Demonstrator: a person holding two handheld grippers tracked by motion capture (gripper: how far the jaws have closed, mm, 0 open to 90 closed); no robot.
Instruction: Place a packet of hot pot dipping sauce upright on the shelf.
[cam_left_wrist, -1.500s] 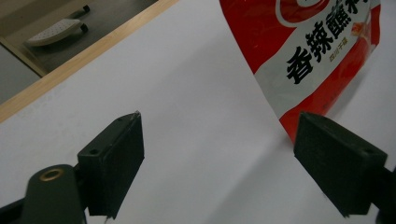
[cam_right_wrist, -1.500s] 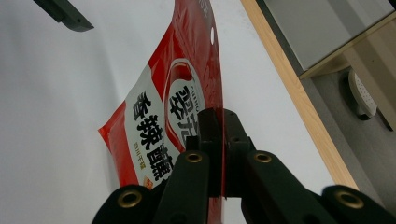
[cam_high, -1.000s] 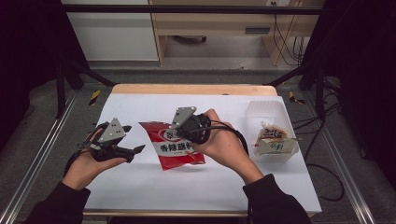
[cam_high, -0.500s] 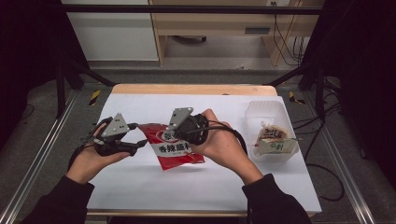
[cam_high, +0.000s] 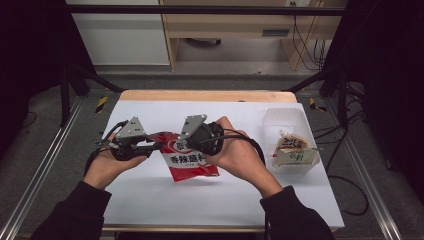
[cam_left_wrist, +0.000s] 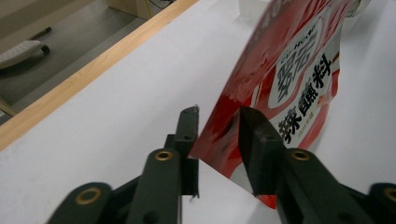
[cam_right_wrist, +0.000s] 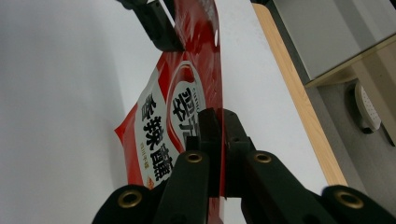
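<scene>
A red snack packet (cam_high: 192, 162) with white label and black characters hangs over the white table, held up by its top edge. My right gripper (cam_high: 182, 145) is shut on that edge, pads pinching the foil (cam_right_wrist: 219, 116). My left gripper (cam_high: 158, 146) reaches in from the left at the packet's top left corner. Its jaws have just been closing, and the corner (cam_left_wrist: 219, 135) now stands between them (cam_left_wrist: 218, 123) with a gap still showing, so they are open. The packet (cam_left_wrist: 299, 79) fans away to the right. The left gripper (cam_right_wrist: 156, 23) also appears far off in the right gripper view.
A clear plastic container (cam_high: 287, 120) stands at the table's right with a wrapped food item (cam_high: 295, 150) in front of it. The white table (cam_high: 150, 200) has a wooden far edge (cam_high: 207, 95). Metal frame rails run along both sides.
My left gripper has moved right to the packet's top left corner, and its jaws have narrowed around it. The right gripper and the packet have stayed where they were.
</scene>
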